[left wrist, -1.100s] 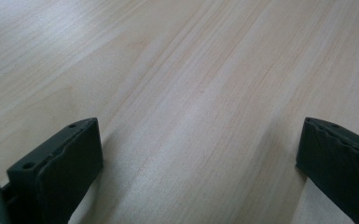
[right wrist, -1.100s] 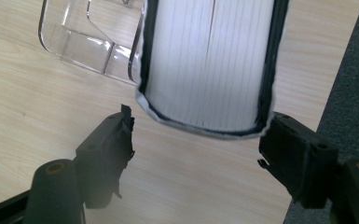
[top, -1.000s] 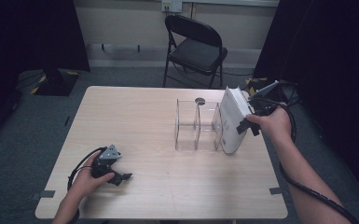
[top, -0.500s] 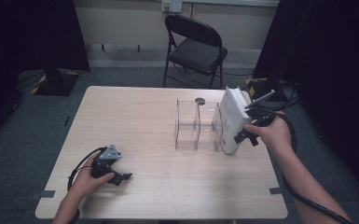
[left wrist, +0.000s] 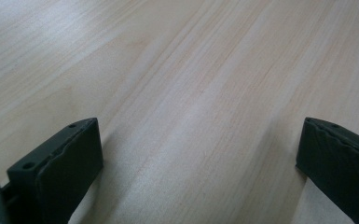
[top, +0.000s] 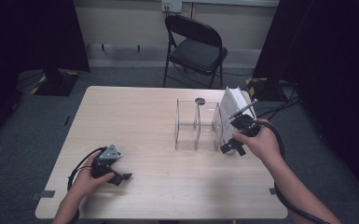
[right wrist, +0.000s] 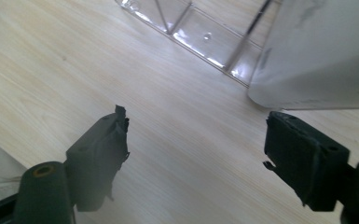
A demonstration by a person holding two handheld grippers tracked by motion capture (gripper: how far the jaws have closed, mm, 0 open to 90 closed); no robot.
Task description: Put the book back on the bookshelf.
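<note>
A: White box (top: 233, 112) stands on edge at the right end of the clear divider (top: 198, 125), touching or nearly touching it, near the table's (top: 135, 121) right side.

B: And the right gripper (top: 229, 145)?

A: Just at the box's near end, low over the wood. Its jaws have just been opening; they stand spread with nothing between them. In the right gripper view the box (right wrist: 317, 56) sits ahead and off toward the right jaw, not in the gap.

B: So which way does the box run?

A: Its long axis goes from the near edge toward the far edge, the top leaning a little to the right. The narrow near face points at the right hand.

B: Left side?

A: Left gripper (top: 116, 175) rests well apart near the front left corner, jaws spread over bare wood. The right hand is clearly nearer.

B: Next grab, I'd judge, needs the gap shifted sideways onto that near end.
</note>
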